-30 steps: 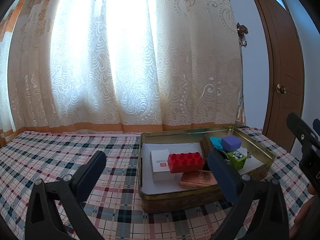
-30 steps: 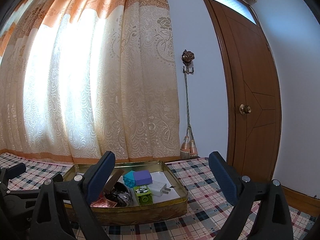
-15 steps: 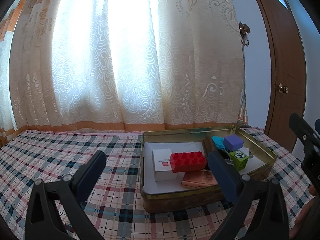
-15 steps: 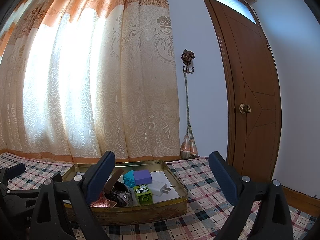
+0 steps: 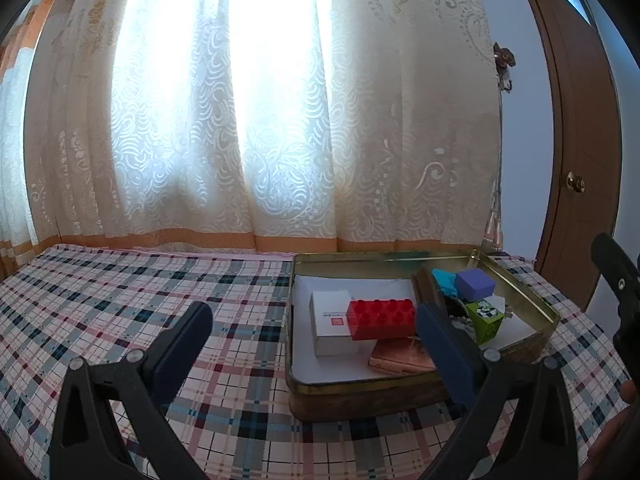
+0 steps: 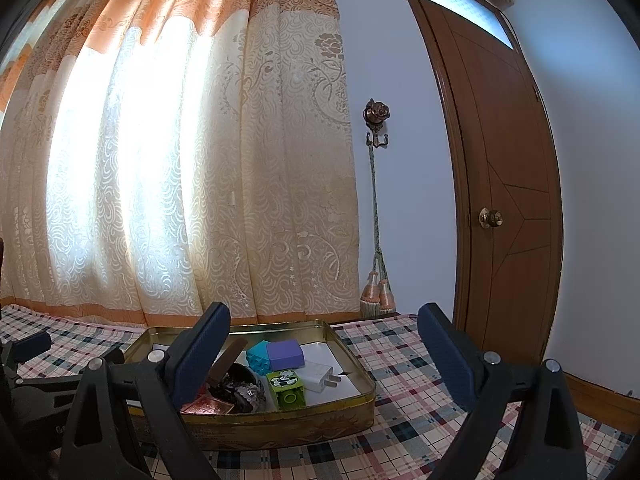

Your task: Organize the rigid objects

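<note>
The left gripper [image 5: 310, 340] is held low over the plaid tablecloth [image 5: 120, 300], pointed forward and roughly level; its jaws are spread wide and nothing is held between them. Its left finger [image 5: 176, 352] is seen over bare cloth, while its right finger [image 5: 448, 356] overlaps the near right part of the gold tin [image 5: 360, 396]. The right gripper [image 6: 320, 360] is likewise held low and level, aimed toward the curtain [image 6: 180, 180] and the wooden door [image 6: 508, 200]; its jaws are also wide apart and empty. Its left finger [image 6: 200, 356] is seen in front of the tin's left half, and its right finger [image 6: 446, 360] over the cloth to the right of the tin. In the left wrist view a part of the right gripper is glimpsed at the right edge.

The rigid objects are gathered in the open tin, which rests on the cloth. In it, a red brick [image 5: 380, 318] is set against a white box [image 5: 330, 322], with a copper-coloured flat piece [image 5: 400, 356] just in front. Toward the tin's right end, a purple block [image 5: 474, 284] and a teal brick [image 5: 444, 280] are stacked above a green brick [image 5: 486, 318]. A white charger plug [image 6: 320, 376] is laid beside the green brick, and a dark sequined item [image 6: 240, 390] is seen near a brown stick-like piece [image 6: 226, 360] leaning at a tilt.
</note>
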The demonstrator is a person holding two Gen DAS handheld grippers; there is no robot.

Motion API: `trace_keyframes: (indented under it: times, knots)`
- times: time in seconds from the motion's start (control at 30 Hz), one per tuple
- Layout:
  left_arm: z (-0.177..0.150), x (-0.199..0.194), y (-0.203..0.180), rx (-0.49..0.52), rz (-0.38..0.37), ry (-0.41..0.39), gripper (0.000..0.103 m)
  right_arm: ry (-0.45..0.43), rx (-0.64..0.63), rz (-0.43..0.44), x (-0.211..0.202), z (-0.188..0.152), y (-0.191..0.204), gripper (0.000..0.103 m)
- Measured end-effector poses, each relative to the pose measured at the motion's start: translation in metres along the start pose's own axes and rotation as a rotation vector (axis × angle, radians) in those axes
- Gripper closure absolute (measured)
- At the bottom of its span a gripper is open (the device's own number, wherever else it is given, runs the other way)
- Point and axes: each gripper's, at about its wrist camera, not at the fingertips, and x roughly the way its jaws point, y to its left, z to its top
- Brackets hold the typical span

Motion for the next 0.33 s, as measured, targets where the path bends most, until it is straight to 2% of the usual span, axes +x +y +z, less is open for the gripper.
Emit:
trace_keyframes:
  times: [0.33]
  knots:
    - [-0.0006,-0.0052,-0.0065,0.024,0.006,-0.018,0.0,0.013,-0.003,0.005,0.0037,0.0005,-0.0023,0.006]
